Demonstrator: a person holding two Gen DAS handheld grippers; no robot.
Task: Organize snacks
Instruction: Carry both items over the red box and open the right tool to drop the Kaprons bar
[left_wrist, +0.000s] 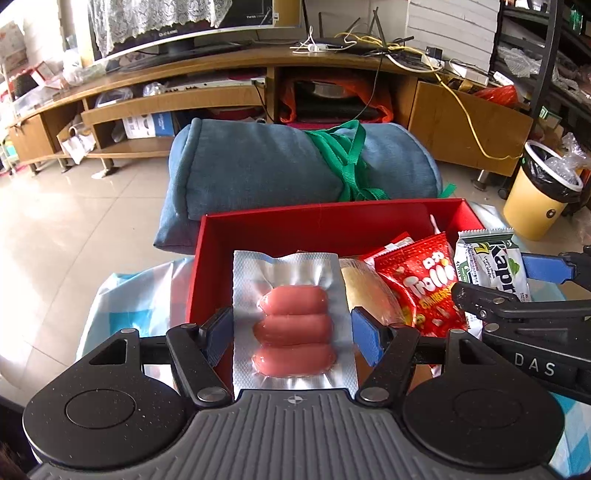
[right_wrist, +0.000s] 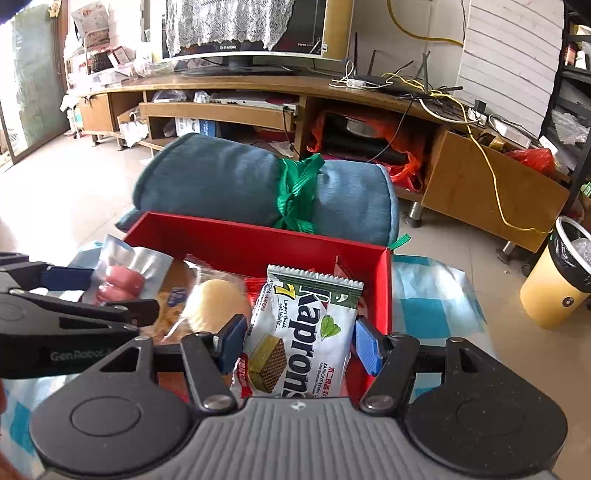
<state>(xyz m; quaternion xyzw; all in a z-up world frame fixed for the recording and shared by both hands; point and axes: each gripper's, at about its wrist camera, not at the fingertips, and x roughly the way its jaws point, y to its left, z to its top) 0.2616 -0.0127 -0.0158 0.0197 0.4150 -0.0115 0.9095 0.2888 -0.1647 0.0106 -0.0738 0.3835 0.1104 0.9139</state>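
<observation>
A vacuum pack of three pink sausages (left_wrist: 295, 325) stands between the blue pads of my left gripper (left_wrist: 291, 332), which is shut on its edges, over the left part of the red box (left_wrist: 314, 210). My right gripper (right_wrist: 299, 339) is shut on a white and green Kaprons wafer pack (right_wrist: 306, 332) above the right part of the red box (right_wrist: 258, 236). Inside the box lie a red Trolli bag (left_wrist: 424, 288) and a wrapped bun (right_wrist: 218, 302). Each gripper also shows in the other's view: the right gripper (left_wrist: 498, 280), the left gripper (right_wrist: 110, 291).
The box sits on a blue and white checked cloth (right_wrist: 436, 306). Behind it lies a rolled blue cushion (left_wrist: 258, 170) tied with a green strap. A yellow bin (left_wrist: 535, 195) stands on the floor at right, and a wooden TV stand (right_wrist: 258, 88) lines the back.
</observation>
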